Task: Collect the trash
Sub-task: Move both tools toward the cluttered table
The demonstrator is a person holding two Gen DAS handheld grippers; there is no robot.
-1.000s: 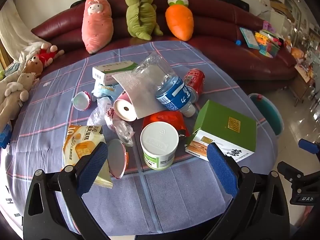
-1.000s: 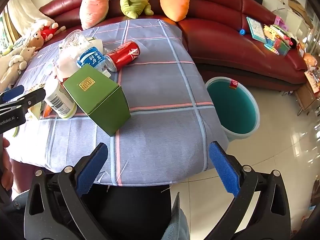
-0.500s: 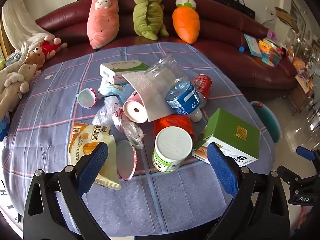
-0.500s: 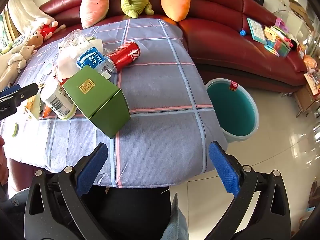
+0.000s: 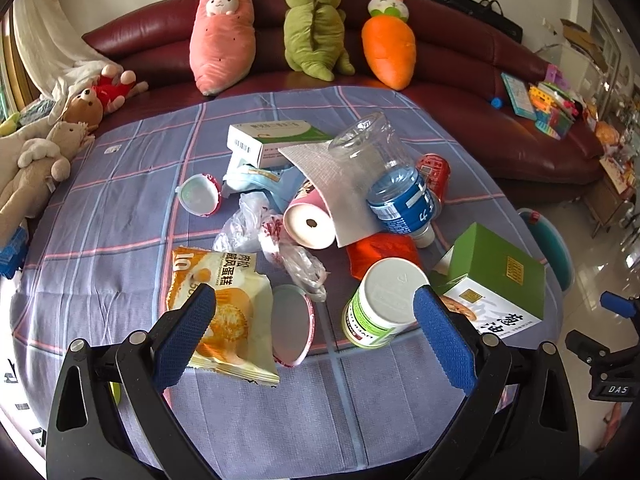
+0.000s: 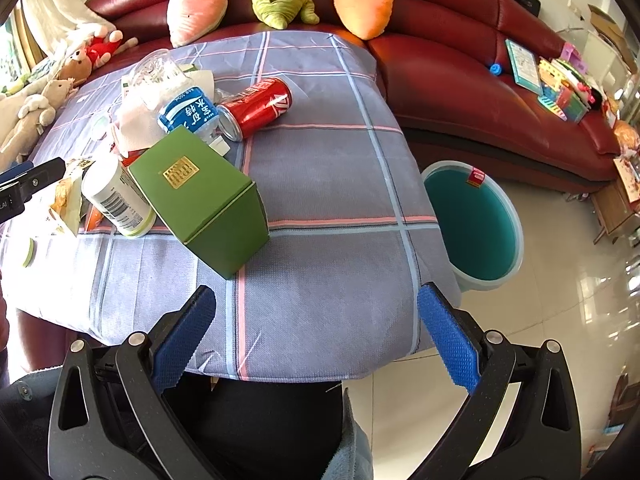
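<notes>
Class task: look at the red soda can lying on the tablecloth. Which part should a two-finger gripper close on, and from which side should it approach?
Grip the red can across the middle of its round body, coming from above with the fingers either side of its long axis. It lies on its side, its open end near the water bottle, so the far side and top are free. The right gripper looks better placed.

My left gripper (image 5: 312,308) has a matte black plastic frame with triangular cut-outs, silver screws at the pivots, and blue textured pads (image 5: 184,334) on its fingers. My right gripper (image 6: 316,312) is built the same; its blue pads (image 6: 448,340) look frayed at the edges. Its side, at the right edge of the left view, carries white lettering reading "DAS".
</notes>
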